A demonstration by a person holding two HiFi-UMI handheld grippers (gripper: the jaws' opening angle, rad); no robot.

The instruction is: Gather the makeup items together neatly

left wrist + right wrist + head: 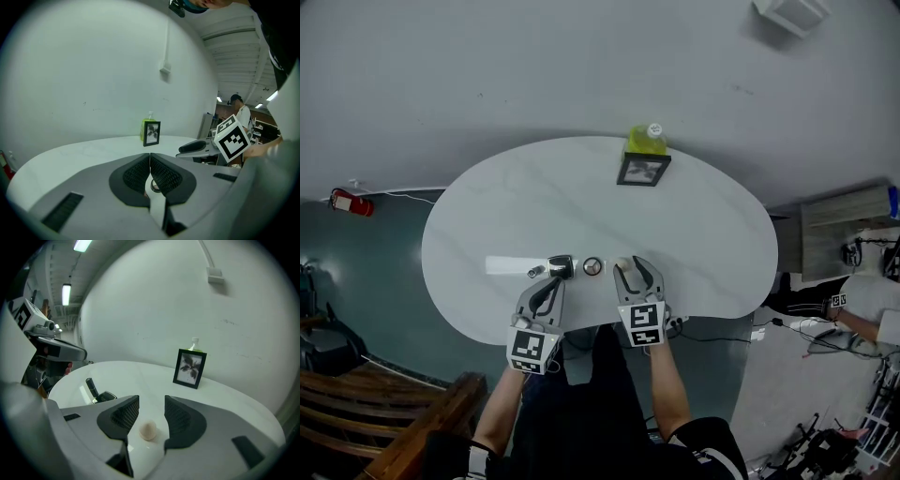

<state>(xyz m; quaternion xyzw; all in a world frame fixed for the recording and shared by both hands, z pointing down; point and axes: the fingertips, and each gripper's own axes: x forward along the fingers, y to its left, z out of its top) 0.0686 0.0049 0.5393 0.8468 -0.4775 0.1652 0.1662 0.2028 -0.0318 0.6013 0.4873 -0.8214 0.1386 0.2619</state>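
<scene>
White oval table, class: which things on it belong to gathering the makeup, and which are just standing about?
Job: beige egg-shaped sponge; small round metal-rimmed pot; black square compact; dark slim tube.
Bystanders: black-framed picture; yellow-green bottle.

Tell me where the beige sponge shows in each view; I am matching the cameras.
Head view: sponge low centre, at the right hand-held gripper's tips.
Left gripper view: not in it.
Right gripper view: low centre, between the open jaws.
Shared landmark: the picture frame.
</scene>
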